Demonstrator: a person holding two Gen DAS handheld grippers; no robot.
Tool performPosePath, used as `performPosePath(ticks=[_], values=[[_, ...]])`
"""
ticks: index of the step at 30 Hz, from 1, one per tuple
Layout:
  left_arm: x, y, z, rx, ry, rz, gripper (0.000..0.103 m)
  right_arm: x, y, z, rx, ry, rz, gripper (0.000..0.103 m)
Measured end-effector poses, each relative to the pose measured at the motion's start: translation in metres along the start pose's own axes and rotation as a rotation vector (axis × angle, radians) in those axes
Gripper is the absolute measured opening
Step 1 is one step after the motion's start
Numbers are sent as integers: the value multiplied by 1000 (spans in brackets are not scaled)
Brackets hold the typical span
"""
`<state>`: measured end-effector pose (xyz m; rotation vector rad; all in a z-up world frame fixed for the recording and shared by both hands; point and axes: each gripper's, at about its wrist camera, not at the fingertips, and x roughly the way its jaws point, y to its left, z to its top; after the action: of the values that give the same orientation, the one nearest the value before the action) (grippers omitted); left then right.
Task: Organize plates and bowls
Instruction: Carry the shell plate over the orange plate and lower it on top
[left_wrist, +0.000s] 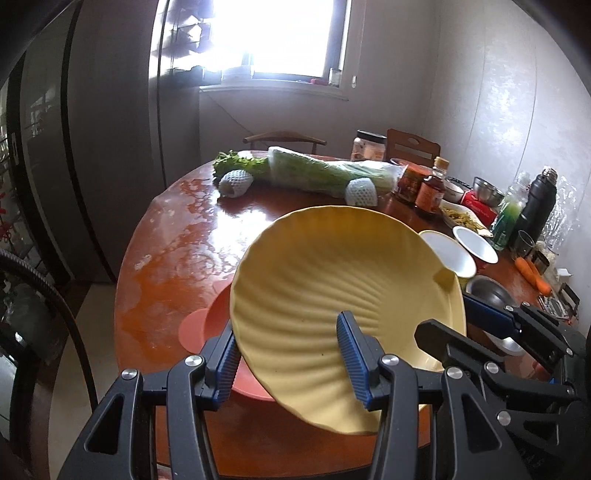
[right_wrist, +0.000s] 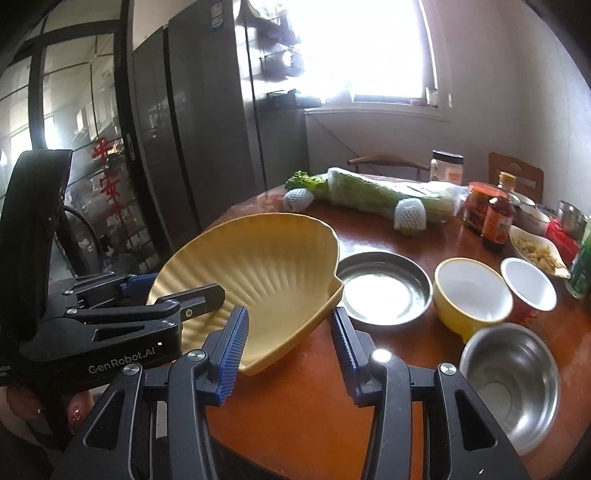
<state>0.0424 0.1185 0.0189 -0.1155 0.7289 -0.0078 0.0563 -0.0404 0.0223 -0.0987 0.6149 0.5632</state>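
A yellow shell-shaped plate (left_wrist: 332, 266) hangs tilted above the round wooden table (left_wrist: 177, 258), held at two places. My left gripper (left_wrist: 288, 325) is shut on its near rim, one blue pad above and one below. My right gripper (left_wrist: 443, 314) is shut on its right edge. In the right wrist view the yellow plate (right_wrist: 258, 258) lies between my right gripper's (right_wrist: 289, 313) pads, and the left gripper (right_wrist: 188, 284) clamps its left rim. An orange-red plate (left_wrist: 218, 317) rests on the table under the yellow one, mostly hidden.
To the right stand a steel plate (right_wrist: 384, 288), a yellow bowl (right_wrist: 472, 295), a red cup-like bowl (right_wrist: 528, 284) and a steel bowl (right_wrist: 509, 380). Wrapped greens (right_wrist: 380, 195), jars and sauce bottles (right_wrist: 496, 218) line the far side. A grey fridge (right_wrist: 192, 129) stands at the left.
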Motion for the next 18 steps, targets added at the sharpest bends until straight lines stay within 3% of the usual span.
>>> performPosePath(ticks=[18], values=[[55, 25, -11, -19, 120, 31, 51, 61, 3, -13, 16, 128, 32, 48]])
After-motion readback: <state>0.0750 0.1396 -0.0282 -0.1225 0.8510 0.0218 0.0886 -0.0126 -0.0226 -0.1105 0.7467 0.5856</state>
